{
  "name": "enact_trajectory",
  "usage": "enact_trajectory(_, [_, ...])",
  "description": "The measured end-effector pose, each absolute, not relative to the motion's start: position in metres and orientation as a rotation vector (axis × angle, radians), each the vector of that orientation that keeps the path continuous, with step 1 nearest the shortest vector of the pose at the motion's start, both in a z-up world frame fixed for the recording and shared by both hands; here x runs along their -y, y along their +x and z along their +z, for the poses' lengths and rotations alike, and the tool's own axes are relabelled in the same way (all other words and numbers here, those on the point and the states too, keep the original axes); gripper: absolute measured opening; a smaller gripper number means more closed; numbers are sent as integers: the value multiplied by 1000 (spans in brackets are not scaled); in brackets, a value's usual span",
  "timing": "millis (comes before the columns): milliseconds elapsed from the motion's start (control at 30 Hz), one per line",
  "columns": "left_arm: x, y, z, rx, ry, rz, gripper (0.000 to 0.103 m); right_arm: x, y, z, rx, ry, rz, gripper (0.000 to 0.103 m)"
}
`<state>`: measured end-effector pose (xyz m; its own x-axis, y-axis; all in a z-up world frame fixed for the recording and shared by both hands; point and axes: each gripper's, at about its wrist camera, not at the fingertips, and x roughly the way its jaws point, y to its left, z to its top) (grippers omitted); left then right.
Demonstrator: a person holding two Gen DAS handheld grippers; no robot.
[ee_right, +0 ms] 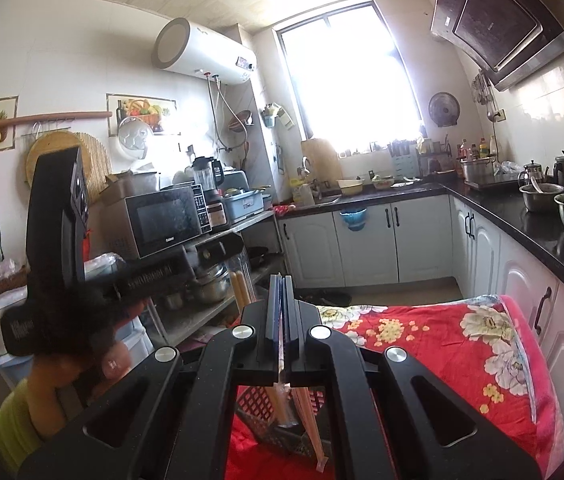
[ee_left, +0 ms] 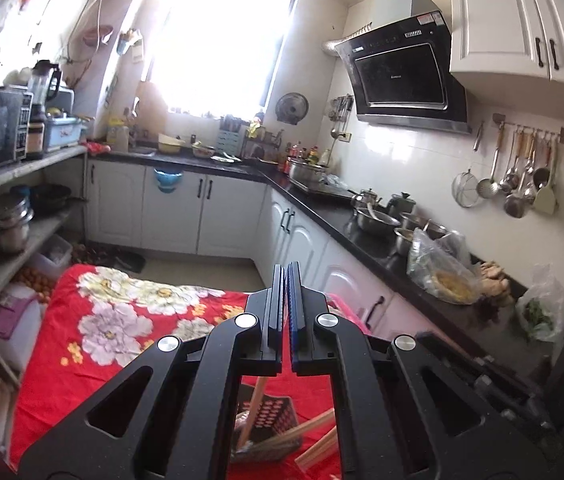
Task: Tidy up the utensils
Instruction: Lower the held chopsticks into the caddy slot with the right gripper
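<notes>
My left gripper (ee_left: 285, 270) is shut and empty, raised over the red floral cloth (ee_left: 122, 312). Below it a dark lattice basket (ee_left: 270, 420) holds a wooden-handled utensil (ee_left: 252, 408), with wooden chopsticks (ee_left: 317, 444) lying beside it. My right gripper (ee_right: 281, 280) is shut on a thin clear wrapper of chopsticks (ee_right: 282, 360) that hangs down into the same basket (ee_right: 258, 404). Two wooden stick ends (ee_right: 242, 288) stand up just left of the right fingers. The left gripper's body (ee_right: 62, 260) shows at the left of the right wrist view.
The red cloth (ee_right: 441, 344) covers a table between a black L-shaped counter (ee_left: 361, 236) with pots and bags and open shelves (ee_left: 22, 240) with a microwave. Ladles hang on a wall rail (ee_left: 521, 176). White cabinets line the room under the window.
</notes>
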<state>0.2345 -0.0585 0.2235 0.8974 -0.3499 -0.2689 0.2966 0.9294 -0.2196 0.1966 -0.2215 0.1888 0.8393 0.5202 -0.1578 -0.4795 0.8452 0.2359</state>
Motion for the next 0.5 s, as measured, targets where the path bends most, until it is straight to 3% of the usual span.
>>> enact_trajectory(500, [59,264,188,-330,-124,-265,0,220,246,179,-234,202,510,2])
